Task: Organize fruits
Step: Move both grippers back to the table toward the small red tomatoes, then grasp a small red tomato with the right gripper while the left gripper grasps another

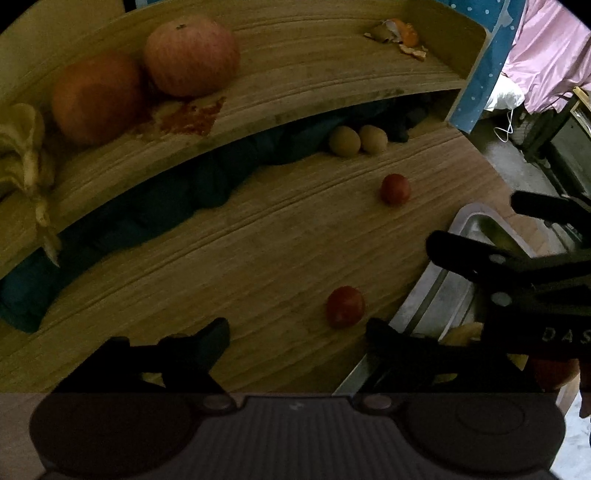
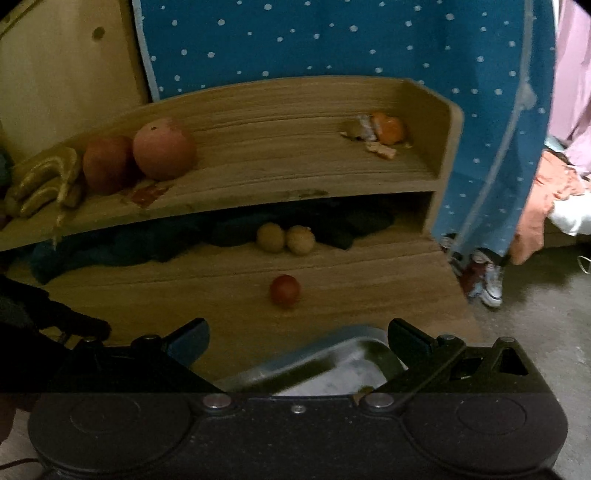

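1. Shelving comes first by size: a two-tier wooden shelf (image 2: 295, 110) is backed by a dotted blue cloth (image 2: 332, 44), and its upper board is used as a store for the big fruit, while the lower board (image 1: 221, 258) is left as the working surface.
2. A metal tray (image 1: 436, 291) is set at the near right corner of the lower board, evidently as the collecting place, since both tools are held close to it. Something yellow lies in it beneath the right tool, possibly a banana, though the dim view leaves this unsure.
3. Two large round fruits, a pale pink one (image 1: 190, 55) and an orange-red one (image 1: 96, 98), are kept touching each other on the upper board, beside a spent banana peel (image 1: 26, 155); an orange with loose peel (image 1: 404, 33) is left at the far right end.
4. The right gripper (image 2: 297, 341) is held over the tray with its jaws spread wide and nothing between them, as after or before a drop.
5. The left gripper (image 1: 295, 332) is likewise held wide and empty, aimed at the near red fruit (image 1: 344, 306), which lies just beside the tray.
6. A second small red fruit (image 1: 395, 189) lies farther back, and two tan fruits (image 1: 357, 139) are tucked together against dark cloth under the upper board, all still to be gathered.
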